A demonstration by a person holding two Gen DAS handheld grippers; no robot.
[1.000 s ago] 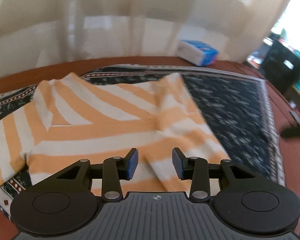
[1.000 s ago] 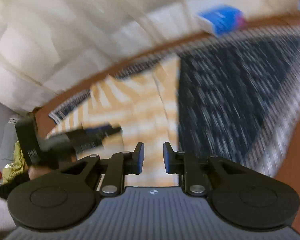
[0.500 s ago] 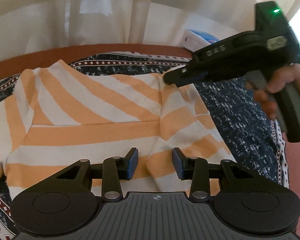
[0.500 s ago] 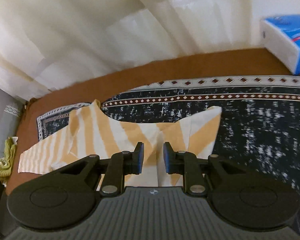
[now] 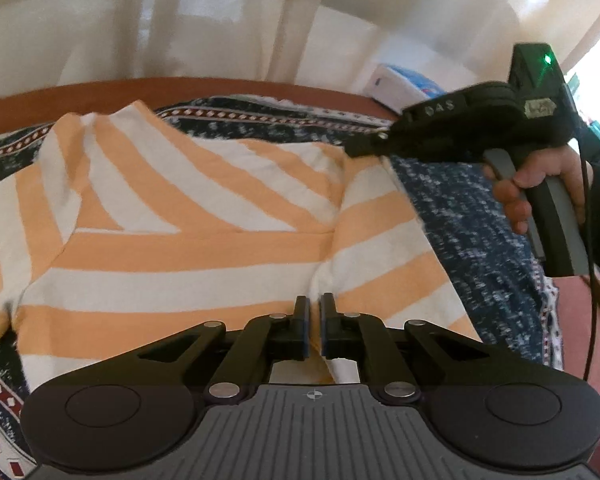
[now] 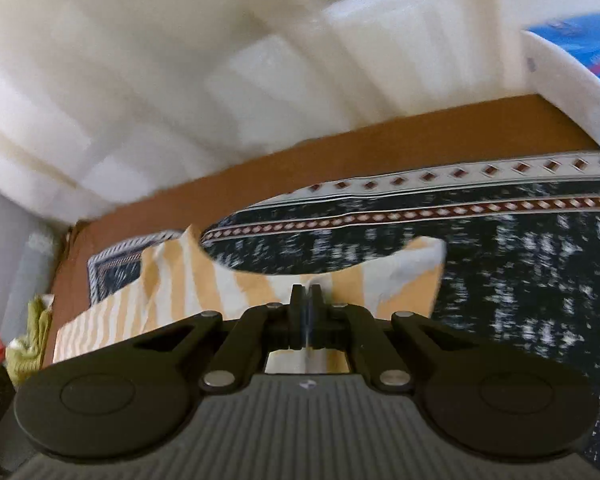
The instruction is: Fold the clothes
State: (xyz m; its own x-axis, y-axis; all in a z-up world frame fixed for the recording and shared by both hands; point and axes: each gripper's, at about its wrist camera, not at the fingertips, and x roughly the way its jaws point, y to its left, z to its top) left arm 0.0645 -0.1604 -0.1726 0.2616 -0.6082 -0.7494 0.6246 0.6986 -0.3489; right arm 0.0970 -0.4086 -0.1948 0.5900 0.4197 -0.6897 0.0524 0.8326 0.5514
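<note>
Orange-and-white striped cotton shirt (image 5: 204, 240) | centre frame, spread on dark patterned cloth (image 5: 480, 216) | left gripper (image 5: 314, 312) nearly closed, pinching lower fold | right gripper (image 6: 307, 300) clamped on shirt edge

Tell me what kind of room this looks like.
Probably a room in a home: sheer cream curtains hang behind a brown surface covered by a dark patterned cloth, with a blue and white tissue pack on it.
</note>
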